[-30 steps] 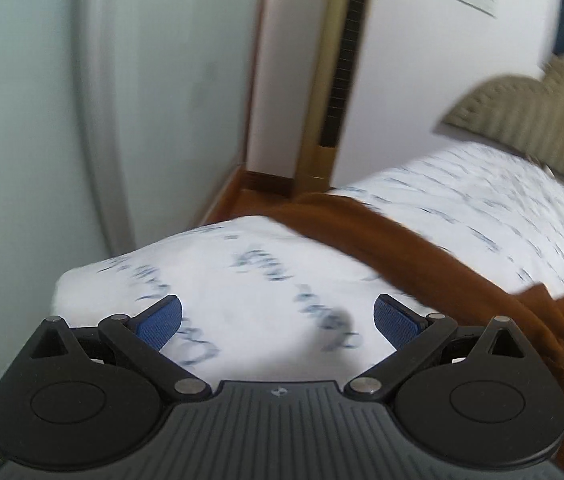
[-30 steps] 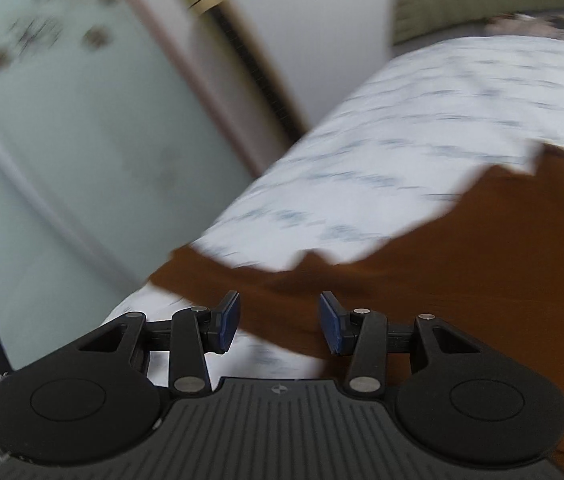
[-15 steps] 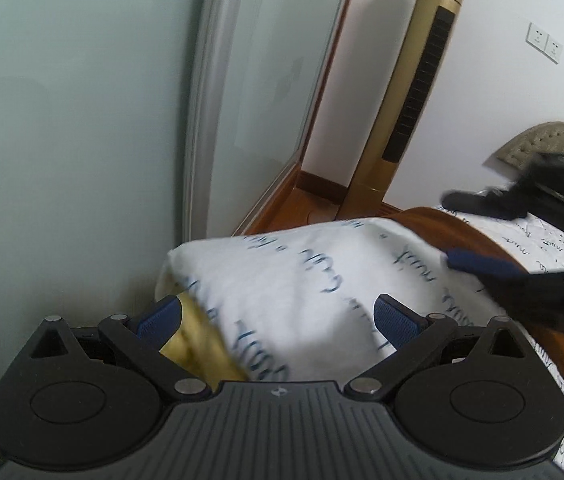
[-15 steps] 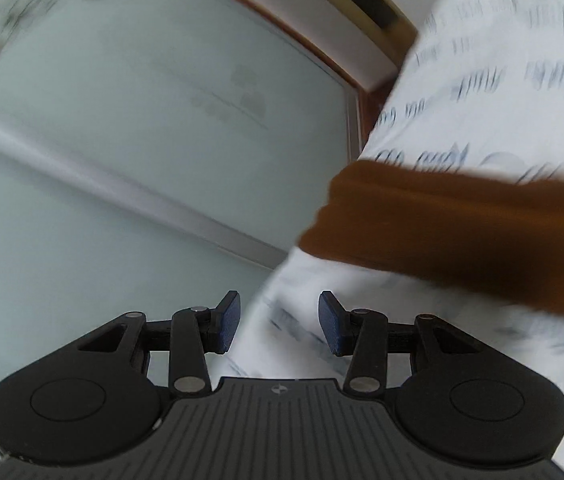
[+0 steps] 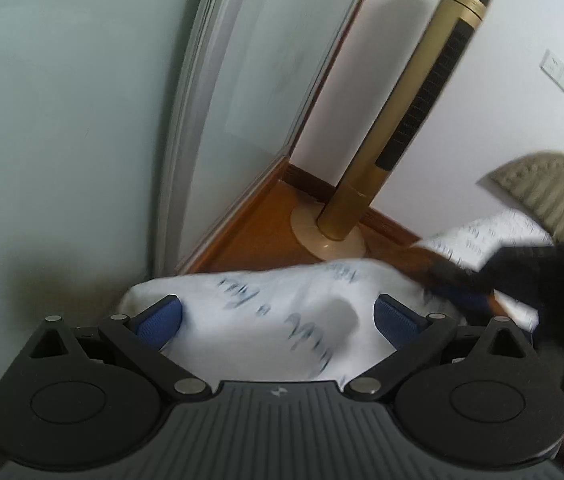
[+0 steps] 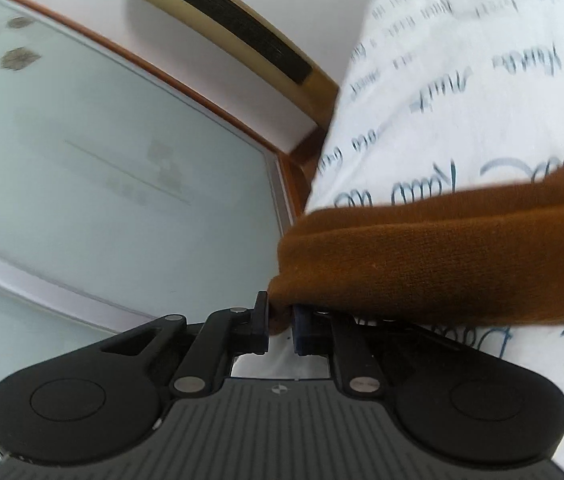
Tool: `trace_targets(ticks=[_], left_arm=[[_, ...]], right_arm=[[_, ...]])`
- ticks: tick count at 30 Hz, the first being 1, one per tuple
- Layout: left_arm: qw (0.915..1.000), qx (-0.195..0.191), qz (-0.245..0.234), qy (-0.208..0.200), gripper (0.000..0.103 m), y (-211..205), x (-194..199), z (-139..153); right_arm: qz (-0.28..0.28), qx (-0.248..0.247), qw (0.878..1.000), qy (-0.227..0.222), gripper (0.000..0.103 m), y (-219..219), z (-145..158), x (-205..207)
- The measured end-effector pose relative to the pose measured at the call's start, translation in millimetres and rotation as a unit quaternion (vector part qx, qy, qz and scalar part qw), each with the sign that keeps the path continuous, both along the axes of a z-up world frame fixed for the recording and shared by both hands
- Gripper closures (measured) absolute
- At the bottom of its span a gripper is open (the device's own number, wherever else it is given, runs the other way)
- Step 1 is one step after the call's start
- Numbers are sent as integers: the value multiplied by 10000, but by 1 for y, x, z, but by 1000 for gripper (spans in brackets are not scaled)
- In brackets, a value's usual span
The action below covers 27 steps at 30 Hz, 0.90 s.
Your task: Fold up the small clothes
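Note:
A rust-brown garment [image 6: 442, 256] lies across the white bedsheet with blue script [image 6: 482, 80]. My right gripper [image 6: 281, 322] is shut on the garment's folded end at the bed's corner. In the left wrist view my left gripper [image 5: 278, 316] is open and empty above the sheet corner [image 5: 282, 300]. The right gripper [image 5: 538, 280] shows there as a dark blur at the right, with a strip of the brown garment [image 5: 422, 256] beside it.
A gold tower fan [image 5: 402, 120] stands on the wooden floor [image 5: 258, 236] past the bed corner. A frosted glass door [image 5: 62, 120] is at the left. A padded headboard [image 5: 554, 196] is at the far right.
My right gripper has closed on the end of the brown garment; it was open before. The left gripper stays open and has shifted at the bed's corner.

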<state>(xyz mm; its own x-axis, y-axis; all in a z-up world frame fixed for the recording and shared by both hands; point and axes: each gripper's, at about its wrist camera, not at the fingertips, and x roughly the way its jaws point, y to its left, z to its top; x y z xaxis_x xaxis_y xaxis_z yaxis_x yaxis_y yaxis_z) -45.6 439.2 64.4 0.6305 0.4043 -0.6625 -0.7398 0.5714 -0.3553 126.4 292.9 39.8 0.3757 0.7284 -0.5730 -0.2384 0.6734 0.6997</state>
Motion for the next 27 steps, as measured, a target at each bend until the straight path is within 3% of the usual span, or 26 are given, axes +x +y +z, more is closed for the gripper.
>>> trace_targets(ticks=[5, 9, 13, 18, 20, 24, 27], left_arm=[[9964, -783, -220, -236, 0, 20, 29, -6], [9925, -1141, -134, -407, 0, 23, 38, -6], [9872, -1391, -113, -776, 0, 16, 30, -2], [9773, -1813, -426, -1008, 0, 1, 30, -3], [9720, -2013, -570, -1072, 0, -6, 31, -3], [9693, -2152, -647, -999, 0, -16, 45, -9], [9603, -2440, -816, -1082, 0, -28, 57, -19]], right_arm=[[258, 165, 9980, -551, 90, -21, 27, -17], [384, 434, 9933, -999, 90, -52, 56, -33], [446, 765, 9901, -1093, 90, -80, 81, -34], [481, 1046, 9887, -962, 90, -97, 87, -19], [476, 1035, 9886, -989, 90, -103, 86, -17], [455, 938, 9895, -998, 90, -123, 86, -17], [393, 787, 9911, -1004, 90, -139, 80, -18]])
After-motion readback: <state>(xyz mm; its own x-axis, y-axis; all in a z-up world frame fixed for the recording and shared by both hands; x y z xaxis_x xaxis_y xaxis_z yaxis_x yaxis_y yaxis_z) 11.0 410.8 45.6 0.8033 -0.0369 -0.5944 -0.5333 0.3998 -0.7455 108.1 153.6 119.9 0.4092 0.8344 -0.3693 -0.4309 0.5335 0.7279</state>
